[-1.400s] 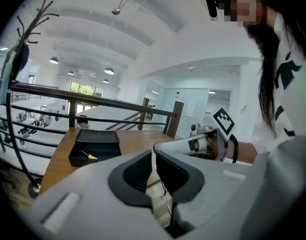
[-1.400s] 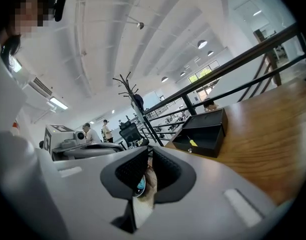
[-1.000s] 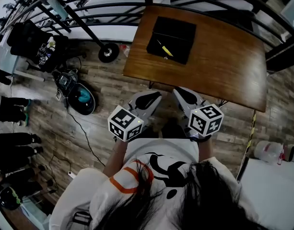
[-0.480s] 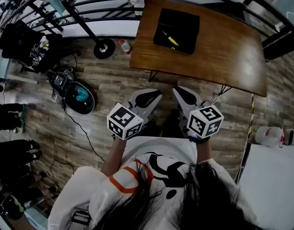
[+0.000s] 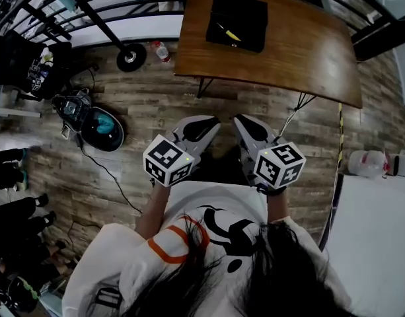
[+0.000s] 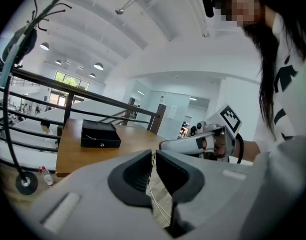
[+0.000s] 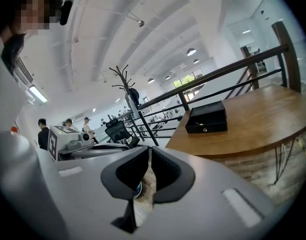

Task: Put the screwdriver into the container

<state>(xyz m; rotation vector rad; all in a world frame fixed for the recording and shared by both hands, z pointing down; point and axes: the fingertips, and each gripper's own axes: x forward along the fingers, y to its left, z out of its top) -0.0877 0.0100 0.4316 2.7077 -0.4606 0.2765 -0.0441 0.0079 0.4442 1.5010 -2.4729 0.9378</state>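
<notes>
Head view: we hold the left gripper (image 5: 203,123) and right gripper (image 5: 244,121) near our chest, well apart from the wooden table (image 5: 308,51), where the screwdriver (image 5: 227,33) lies inside the black container (image 5: 252,12). Left gripper view: jaws narrowed to a slit, empty. Right gripper view: likewise narrow and empty

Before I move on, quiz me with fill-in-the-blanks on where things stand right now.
1. The yellow-handled screwdriver lies ____ the black container.
2. The tongs of the left gripper and of the right gripper are ____, with nothing between them.
3. Neither gripper is over the wooden table; both hang above the plank ____.

Missing words: inside; shut; floor.
</notes>
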